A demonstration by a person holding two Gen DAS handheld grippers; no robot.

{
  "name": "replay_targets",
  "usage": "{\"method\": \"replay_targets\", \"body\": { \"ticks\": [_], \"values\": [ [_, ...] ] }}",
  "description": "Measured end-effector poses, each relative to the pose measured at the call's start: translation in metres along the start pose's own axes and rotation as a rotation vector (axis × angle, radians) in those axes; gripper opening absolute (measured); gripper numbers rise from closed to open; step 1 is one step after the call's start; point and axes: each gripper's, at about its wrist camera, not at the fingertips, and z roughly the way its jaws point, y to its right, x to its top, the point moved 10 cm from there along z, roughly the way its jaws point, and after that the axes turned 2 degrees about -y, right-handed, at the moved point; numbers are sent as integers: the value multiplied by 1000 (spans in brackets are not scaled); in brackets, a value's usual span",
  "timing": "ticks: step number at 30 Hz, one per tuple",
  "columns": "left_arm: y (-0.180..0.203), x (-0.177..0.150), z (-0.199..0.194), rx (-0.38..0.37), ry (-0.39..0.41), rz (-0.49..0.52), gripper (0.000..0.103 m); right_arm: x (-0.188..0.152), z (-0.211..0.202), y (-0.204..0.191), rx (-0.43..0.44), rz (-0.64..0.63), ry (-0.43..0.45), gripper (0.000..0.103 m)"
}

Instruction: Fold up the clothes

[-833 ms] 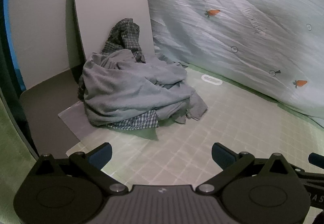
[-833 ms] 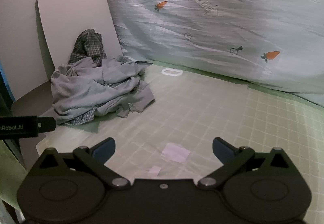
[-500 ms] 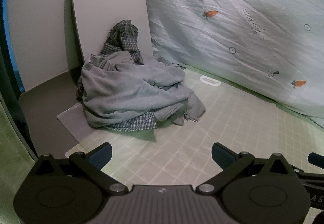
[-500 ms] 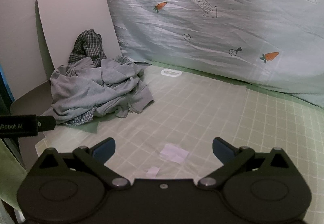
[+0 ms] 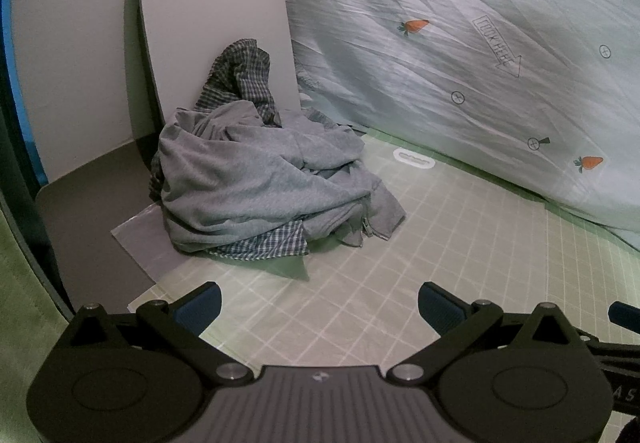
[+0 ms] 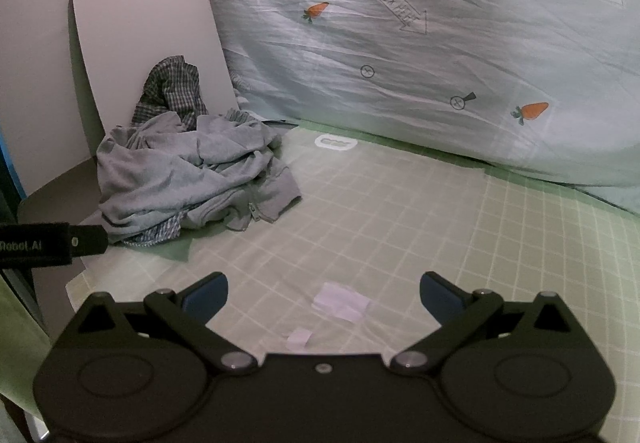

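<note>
on the backdrop sheet [image 5: 480, 43], arrows read "look here"; both grippers' jaws gape wide, empty, near crumpled clothes [image 5: 260, 179].

Checked shirt [image 5: 244, 83] mostly under grey garment [image 5: 256, 183].

Looks like a makeshift setup in someone's home, not a lab. A bedsheet [image 6: 400, 55] with carrot prints hangs as the far backdrop, a green checked cloth [image 6: 400, 227] covers the surface, and a clothes pile [image 5: 260, 183] sits far left against leaning white boards [image 5: 212, 23].
</note>
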Motion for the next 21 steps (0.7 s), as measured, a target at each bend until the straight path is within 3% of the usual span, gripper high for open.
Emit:
{"method": "replay_targets", "body": {
  "ticks": [21],
  "values": [
    [5,-1,6,-9,-3,7,103,0,6,4,-17,-1,-4,103]
  ]
}}
